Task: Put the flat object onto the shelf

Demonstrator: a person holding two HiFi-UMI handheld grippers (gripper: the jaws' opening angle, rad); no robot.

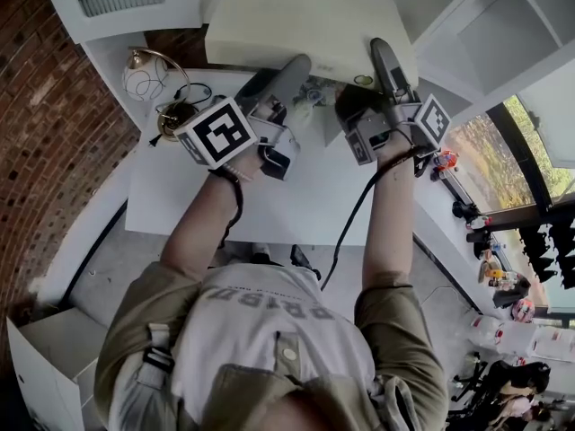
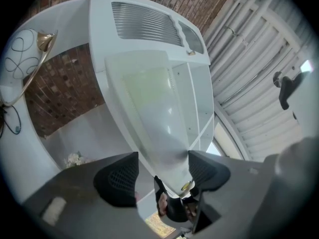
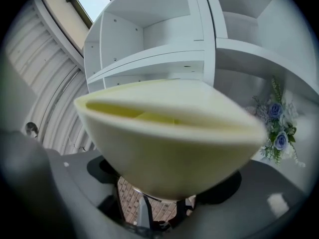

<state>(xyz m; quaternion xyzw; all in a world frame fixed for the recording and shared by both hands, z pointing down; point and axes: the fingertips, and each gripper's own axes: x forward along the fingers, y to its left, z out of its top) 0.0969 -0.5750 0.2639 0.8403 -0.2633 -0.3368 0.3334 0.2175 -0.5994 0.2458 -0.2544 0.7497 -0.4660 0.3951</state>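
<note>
step: lift to shelf (image 3: 149,59) | flat object (image 1: 305,16): held up before the open compartments; not yet seated | left gripper (image 2: 162,159): clamped on its near edge | right gripper (image 3: 167,185): jaws flank that edge; contact hidden | left: slide in; release

The flat object (image 1: 296,16) looks smooth, matt, cream plastic. The shelf (image 3: 149,59) is smooth white painted board. The worktop (image 1: 269,205) is matt white. The brick wall (image 1: 36,106) is rough. The lamp (image 1: 168,115) has glossy brass. The left tongs (image 2: 163,176) carry black, finely ribbed, rubbery pads (image 2: 117,180).
</note>
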